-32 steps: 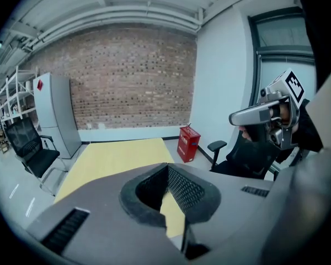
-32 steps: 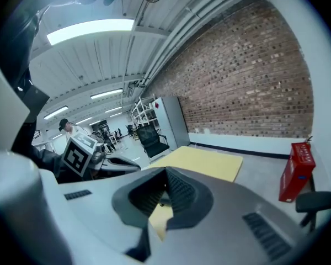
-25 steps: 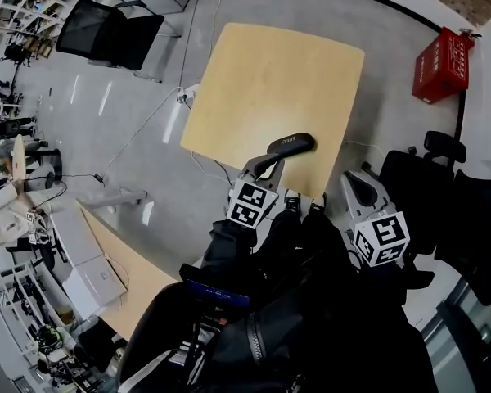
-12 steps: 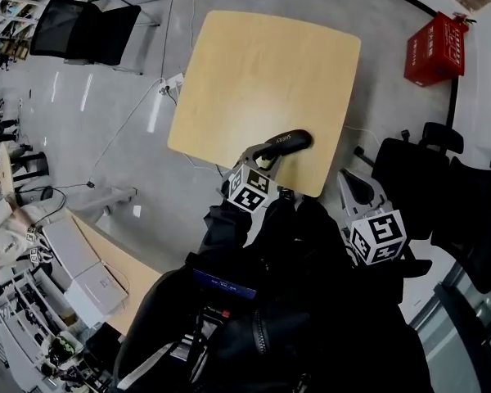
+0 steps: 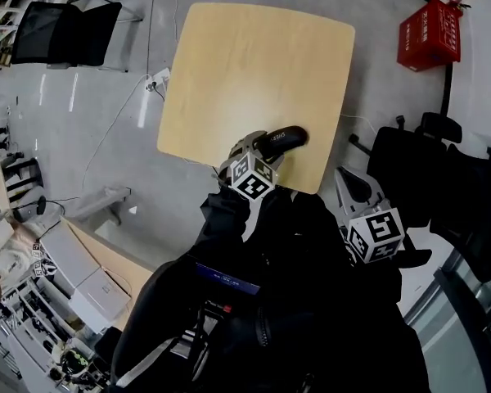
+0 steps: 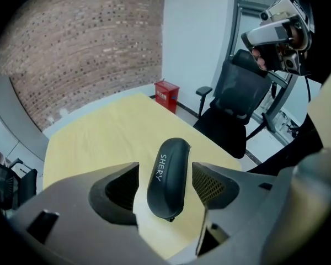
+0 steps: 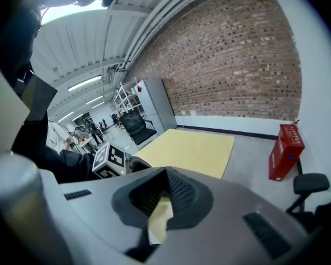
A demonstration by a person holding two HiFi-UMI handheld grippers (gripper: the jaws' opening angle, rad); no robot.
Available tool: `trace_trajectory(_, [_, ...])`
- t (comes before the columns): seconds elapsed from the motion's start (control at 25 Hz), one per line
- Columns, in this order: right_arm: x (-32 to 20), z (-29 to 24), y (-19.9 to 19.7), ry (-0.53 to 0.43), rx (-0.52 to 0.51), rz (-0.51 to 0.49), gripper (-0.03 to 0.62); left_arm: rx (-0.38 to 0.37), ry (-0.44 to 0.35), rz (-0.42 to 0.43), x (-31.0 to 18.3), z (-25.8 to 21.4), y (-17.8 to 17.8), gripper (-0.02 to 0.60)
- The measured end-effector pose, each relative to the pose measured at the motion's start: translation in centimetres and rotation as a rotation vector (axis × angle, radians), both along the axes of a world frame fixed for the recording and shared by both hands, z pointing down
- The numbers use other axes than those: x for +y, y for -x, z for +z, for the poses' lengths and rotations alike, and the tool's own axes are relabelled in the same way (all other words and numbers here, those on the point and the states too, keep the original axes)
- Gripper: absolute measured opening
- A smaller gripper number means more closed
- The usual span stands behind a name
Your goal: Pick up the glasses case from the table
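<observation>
The black glasses case (image 5: 282,139) lies near the front edge of the yellow table (image 5: 245,64). In the left gripper view the case (image 6: 166,175) sits lengthwise between the two jaws of my left gripper (image 6: 165,189), with a gap on either side. Those jaws have just been opening and stand apart round the case's near end without pressing on it. From the head view, my left gripper (image 5: 250,147) is at the case's near end. My right gripper (image 5: 349,185) hangs off the table's front right corner, tips together and empty (image 7: 164,203).
A red box (image 5: 430,33) stands on the floor beyond the table's far right corner. One black office chair (image 5: 65,33) is at the far left, another (image 5: 409,158) close on the right. A second desk (image 5: 106,260) with white boxes lies at the lower left. Cables cross the floor.
My left gripper has come down from above the table edge to the case's near end, and its jaws have gone from shut to open. The right gripper sank a little.
</observation>
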State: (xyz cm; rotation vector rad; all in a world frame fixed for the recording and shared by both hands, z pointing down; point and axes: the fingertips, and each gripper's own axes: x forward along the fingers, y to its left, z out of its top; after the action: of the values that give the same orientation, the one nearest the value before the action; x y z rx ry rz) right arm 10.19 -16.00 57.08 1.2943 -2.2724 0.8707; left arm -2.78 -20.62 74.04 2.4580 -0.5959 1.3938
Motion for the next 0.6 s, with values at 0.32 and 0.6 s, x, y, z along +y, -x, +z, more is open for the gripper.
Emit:
trace_trajectory(0.32, [-0.1,1.2,-0.8,0.034,0.013,0.034,0.005,-0.07,0.064,0.107,0.5,3.0,-0.5,0.341])
trace_trajectory(0.6, [0.0,2.1,-1.0,0.059,0.018,0.046,0.005,-0.13,0.107,0.147,0.5,5.8,-0.5,0.351])
